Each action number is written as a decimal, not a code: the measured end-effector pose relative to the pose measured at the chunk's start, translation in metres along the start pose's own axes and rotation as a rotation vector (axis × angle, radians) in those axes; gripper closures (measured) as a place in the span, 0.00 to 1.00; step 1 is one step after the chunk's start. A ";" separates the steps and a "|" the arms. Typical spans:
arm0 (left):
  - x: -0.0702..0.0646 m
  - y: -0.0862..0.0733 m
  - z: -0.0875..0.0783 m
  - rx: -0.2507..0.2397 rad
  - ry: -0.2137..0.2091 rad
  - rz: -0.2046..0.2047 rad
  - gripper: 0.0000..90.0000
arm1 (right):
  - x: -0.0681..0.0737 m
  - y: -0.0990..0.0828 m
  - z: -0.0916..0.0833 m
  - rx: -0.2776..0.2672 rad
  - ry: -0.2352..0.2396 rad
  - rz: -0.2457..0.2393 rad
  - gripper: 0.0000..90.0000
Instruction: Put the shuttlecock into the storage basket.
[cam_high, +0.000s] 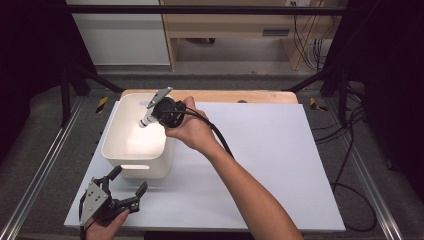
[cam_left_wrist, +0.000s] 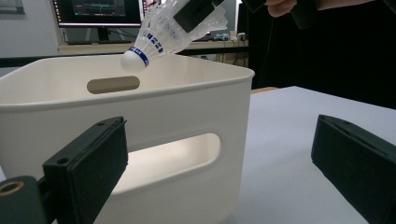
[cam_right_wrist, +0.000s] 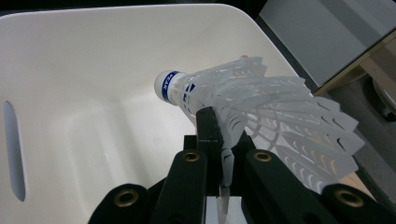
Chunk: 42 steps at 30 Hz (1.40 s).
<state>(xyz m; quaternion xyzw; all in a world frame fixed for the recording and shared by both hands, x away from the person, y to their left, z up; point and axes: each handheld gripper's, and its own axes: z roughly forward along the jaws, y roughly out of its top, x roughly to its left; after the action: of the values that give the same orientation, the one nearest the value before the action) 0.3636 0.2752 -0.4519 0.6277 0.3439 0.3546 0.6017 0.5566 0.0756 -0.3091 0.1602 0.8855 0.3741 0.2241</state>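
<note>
A: Where is the white plastic-feathered shuttlecock with the blue band round its cork (cam_right_wrist: 219, 95) just now?

B: Above the open top of the white plastic bin with slot handles (cam_high: 116, 150). In the left gripper view the shuttlecock (cam_left_wrist: 156, 35) hangs over the bin's far rim, tilted, with its rounded cork end lowest and pointing down into the bin (cam_left_wrist: 196, 107). It touches neither the walls nor the floor of the bin.

A: What holds it there?

B: The right gripper (cam_high: 152, 114). Its black jaws are clenched on the skirt of the shuttlecock; in the right gripper view the feathers are pinched between the jaws and fan out to one side, while the cork juts out ahead over the bin's pale inside (cam_right_wrist: 70, 93). The person's right hand (cam_high: 189, 127) carries that gripper from the bin's right side, with the forearm crossing the worktop.

A: And the other one?

B: The left gripper (cam_high: 131, 181) sits just in front of the bin's near wall, low over the white worktop (cam_high: 260, 150). Its jaws stand wide apart with nothing between them, aimed at the near handle slot. The person's left hand (cam_high: 107, 227) holds it at the near edge of the worktop, close to the bin's near left corner.

A: Anything inside the bin?

B: Its floor shows bare white where the views reach.
</note>
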 end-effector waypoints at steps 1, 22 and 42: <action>0.000 0.000 0.000 0.001 0.000 0.001 0.04 | 0.000 0.000 0.000 0.001 0.002 0.000 0.99; 0.000 0.000 0.000 0.002 -0.001 -0.001 0.04 | 0.005 0.003 0.006 0.005 0.018 -0.008 0.99; 0.000 0.000 -0.001 0.004 -0.003 -0.003 0.04 | 0.008 0.003 0.021 0.002 0.053 0.025 0.99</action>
<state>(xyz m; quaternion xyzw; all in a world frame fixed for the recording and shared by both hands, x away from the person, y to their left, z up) 0.3631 0.2752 -0.4522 0.6289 0.3447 0.3520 0.6014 0.5614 0.0935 -0.3220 0.1613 0.8895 0.3801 0.1959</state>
